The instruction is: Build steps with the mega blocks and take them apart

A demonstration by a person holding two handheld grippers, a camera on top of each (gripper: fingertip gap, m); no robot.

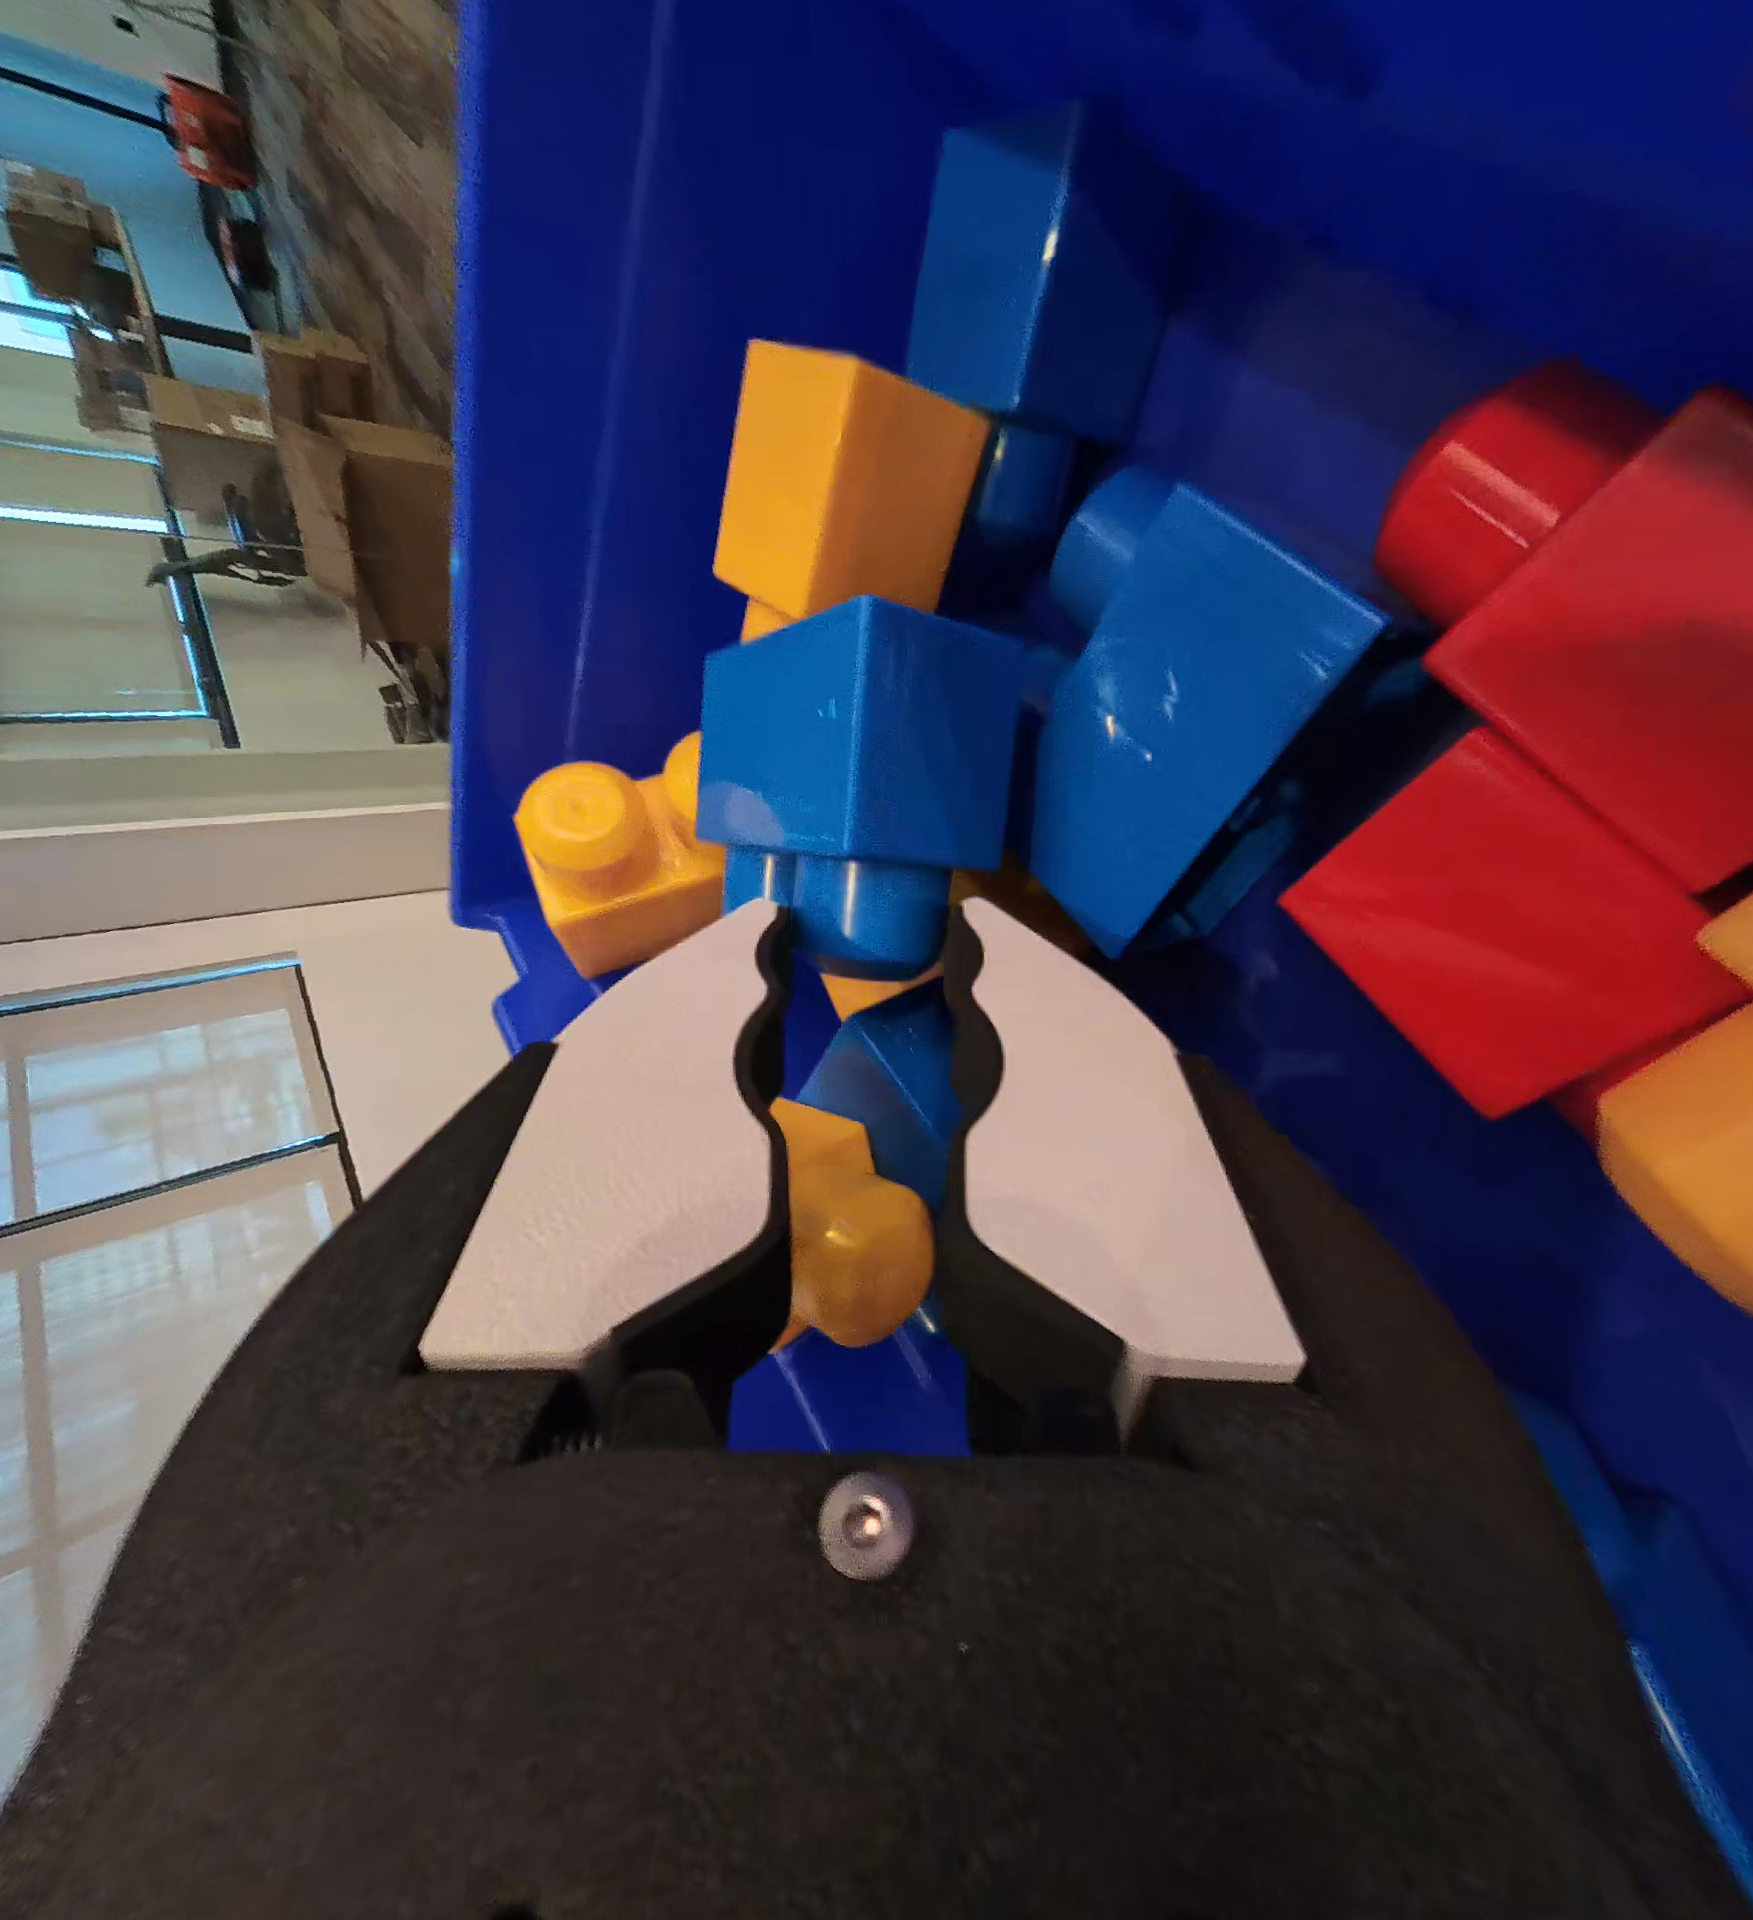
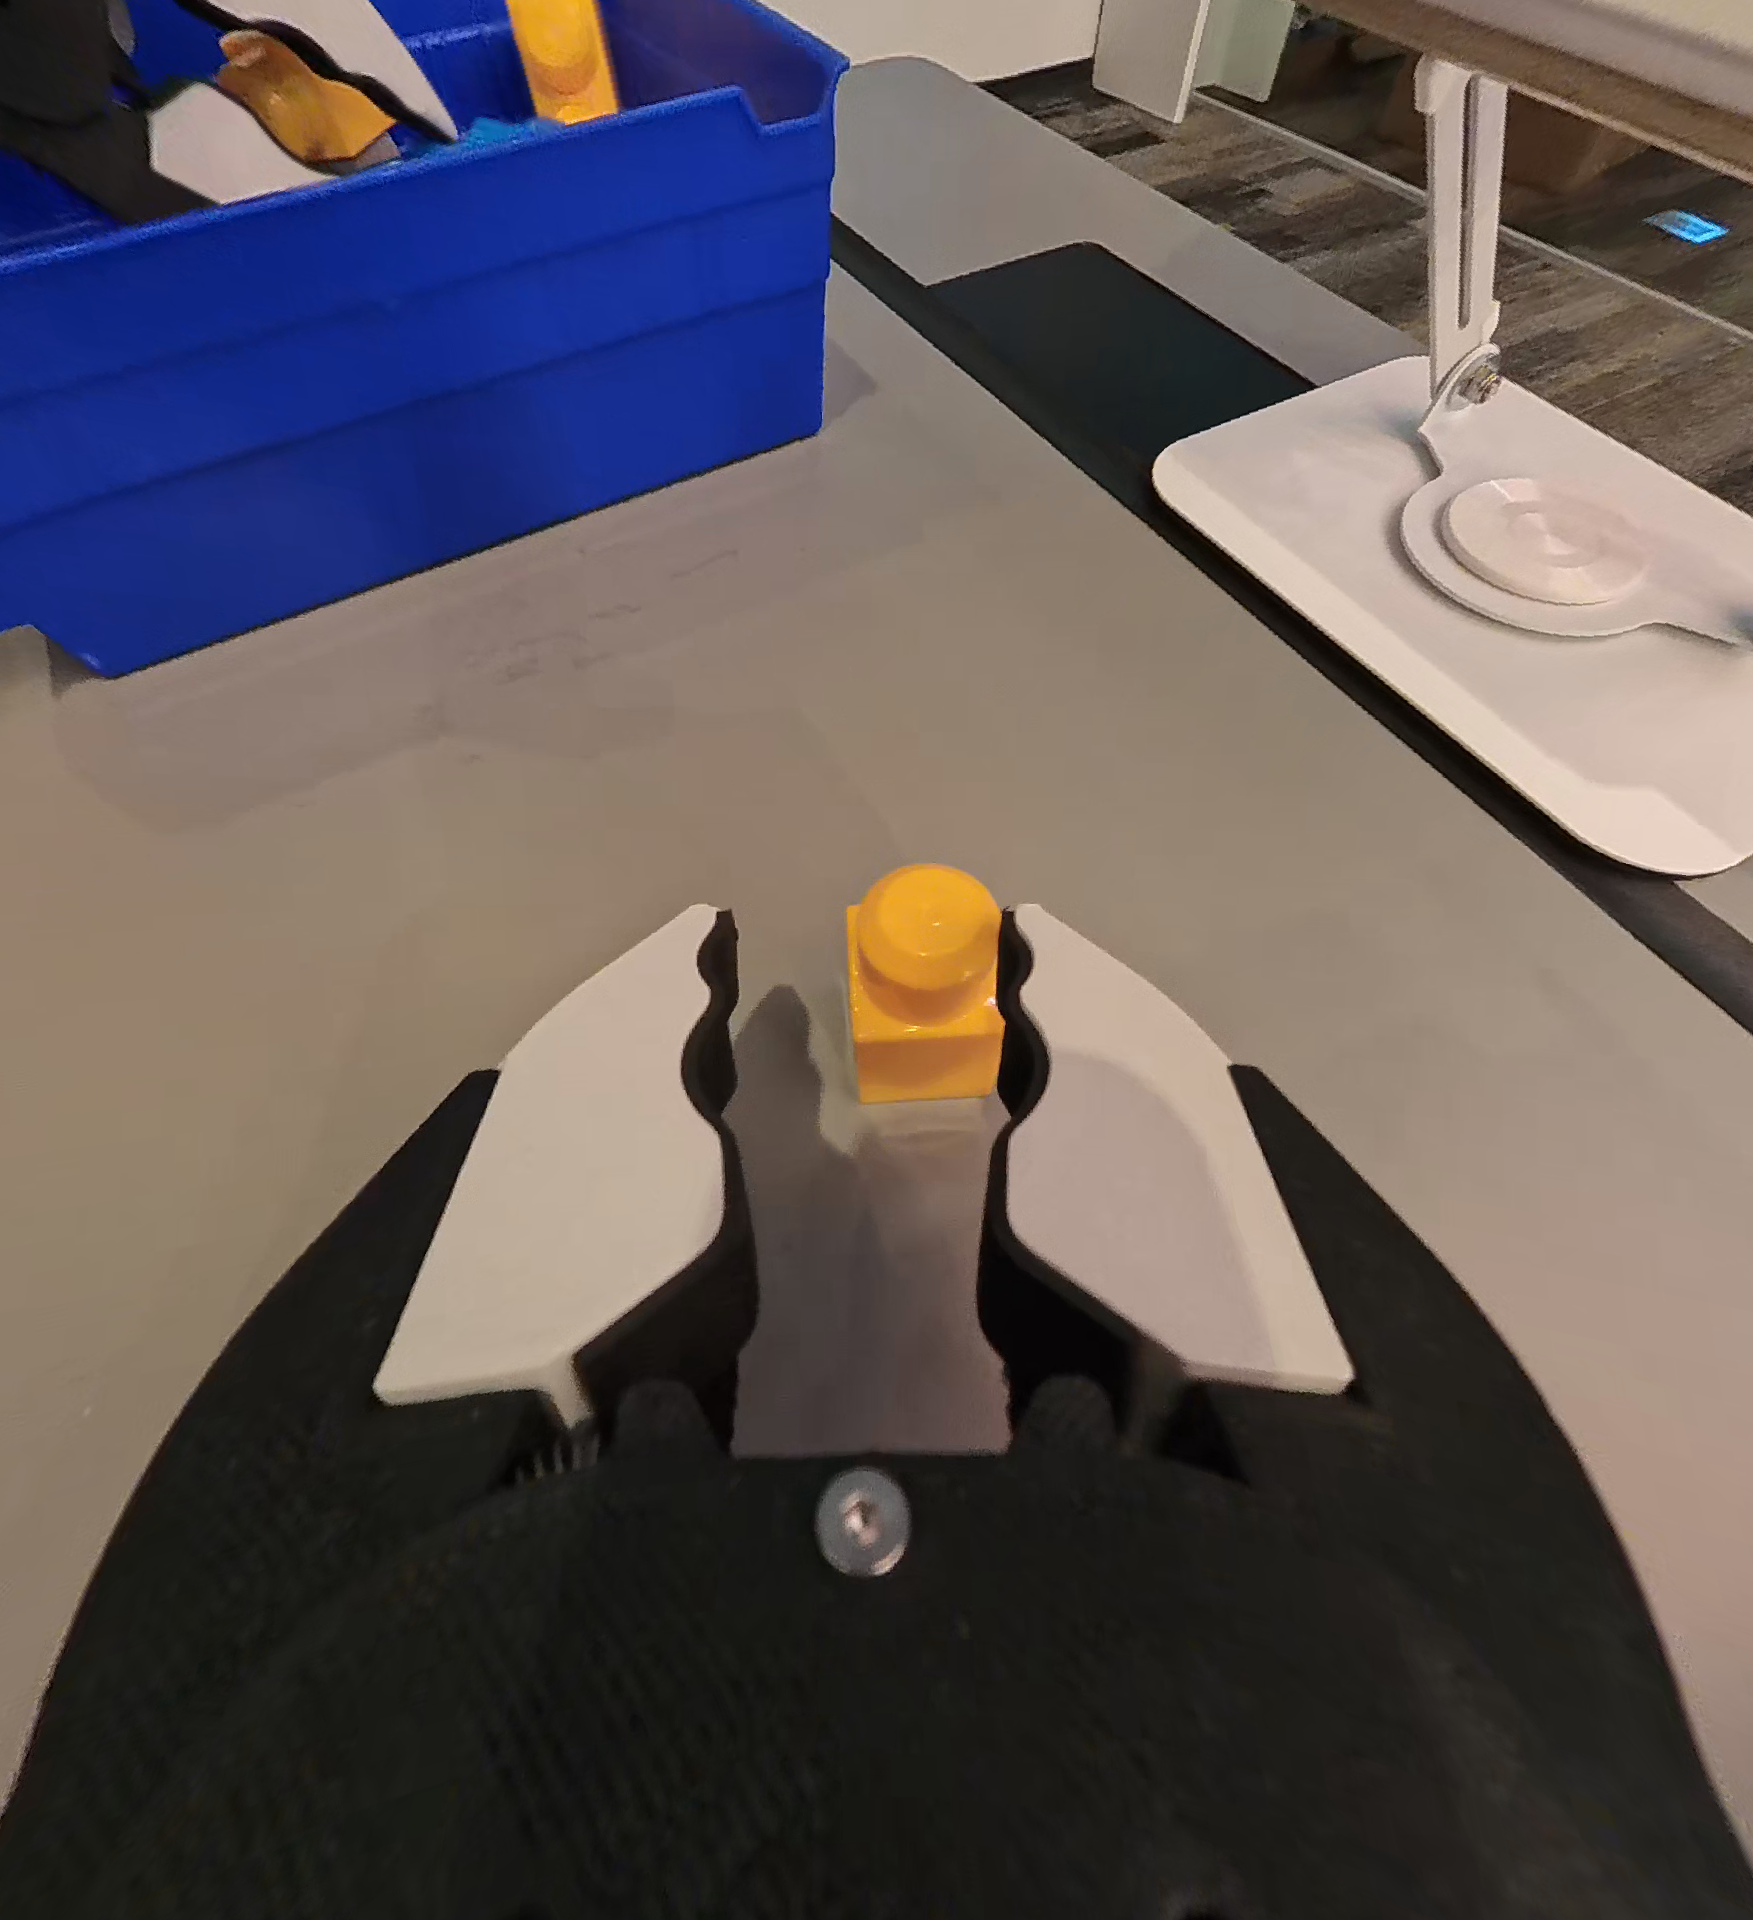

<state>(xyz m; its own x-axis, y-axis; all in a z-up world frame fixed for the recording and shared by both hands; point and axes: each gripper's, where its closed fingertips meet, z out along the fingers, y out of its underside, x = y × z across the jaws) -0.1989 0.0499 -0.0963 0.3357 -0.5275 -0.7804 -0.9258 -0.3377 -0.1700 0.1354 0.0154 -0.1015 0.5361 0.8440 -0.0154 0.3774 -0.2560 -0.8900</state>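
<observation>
L gripper (image 1: 856, 925) in blue bin (image 1: 560, 416), R gripper (image 2: 867, 935) at table (image 2: 436, 935).
L pinched shut on blue block (image 1: 856, 738) stud; R parted, ungripped, yellow block (image 2: 922, 1003) standing betw fingers, touching R one.

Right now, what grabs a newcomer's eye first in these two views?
The blue bin at the table's far left, heaped with red, blue and yellow mega blocks, where the left gripper pinches a blue block by its stud. Then the lone yellow single-stud block upright on the grey table, against one finger of the open right gripper.
</observation>
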